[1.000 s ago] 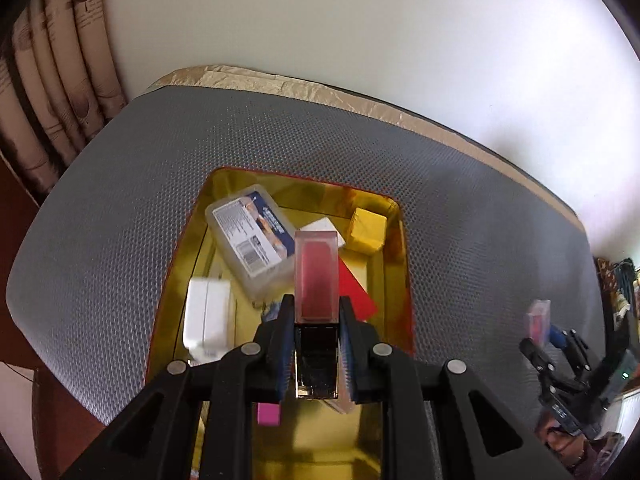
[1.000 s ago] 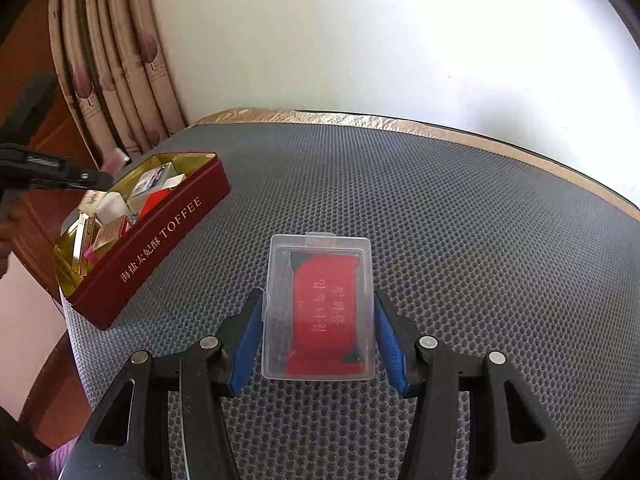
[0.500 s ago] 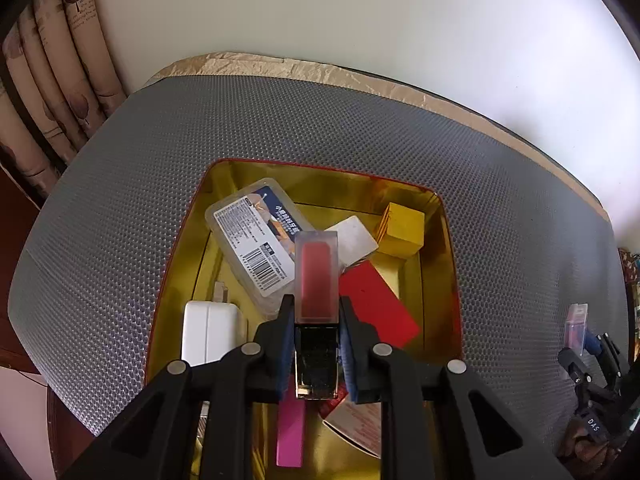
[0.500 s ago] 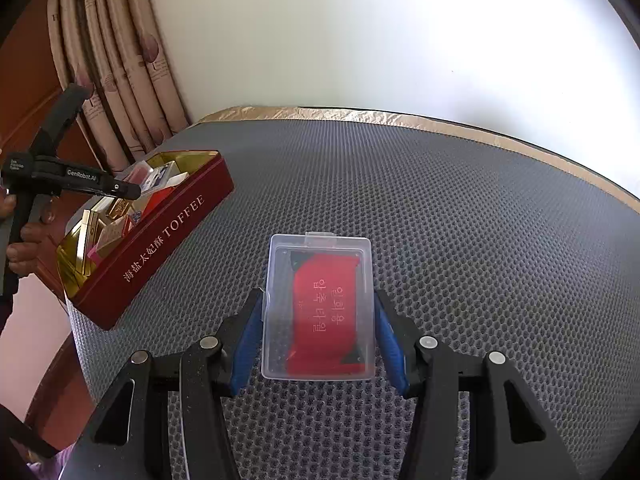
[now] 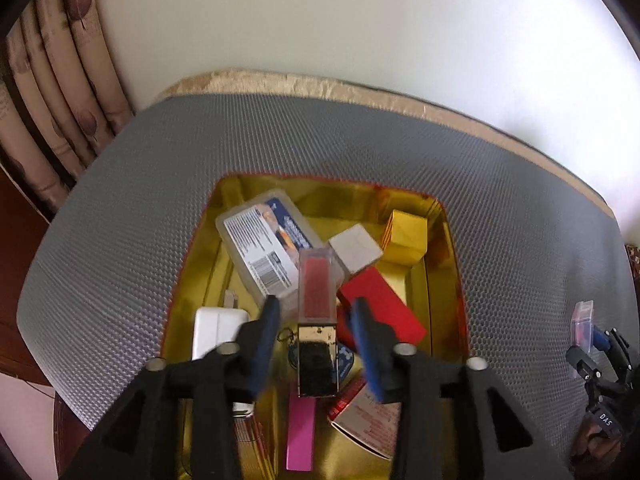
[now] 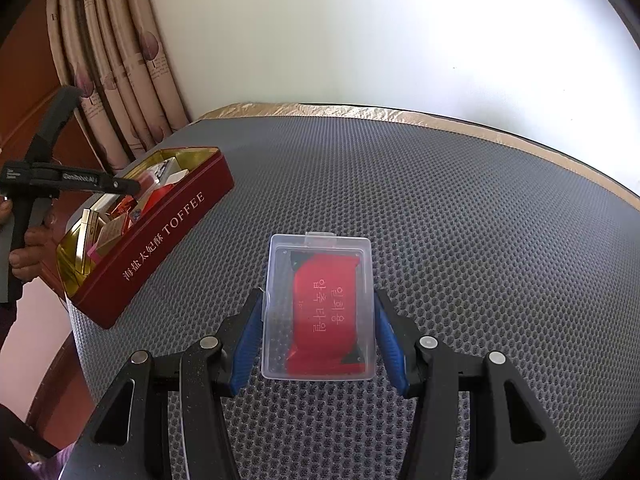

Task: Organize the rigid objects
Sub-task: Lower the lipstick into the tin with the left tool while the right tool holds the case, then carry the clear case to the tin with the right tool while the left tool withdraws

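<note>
Left gripper point(image 5: 316, 312) jaws opening, lipstick point(image 5: 317, 312) between them untouched, over the tin point(image 5: 448, 280). Right gripper point(image 6: 319, 316) clamps the clear case point(image 6: 319, 308); only its view shows the tin's TOFFEE side.

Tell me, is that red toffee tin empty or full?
Fairly full: the toffee tin holds a labelled plastic case, red box, yellow box and more.

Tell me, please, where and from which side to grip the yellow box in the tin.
Grip the yellow box on its two flat side faces, coming from above. It sits in the far right corner of the toffee tin, with the white block close on its left, so a sideways approach looks blocked.
</note>
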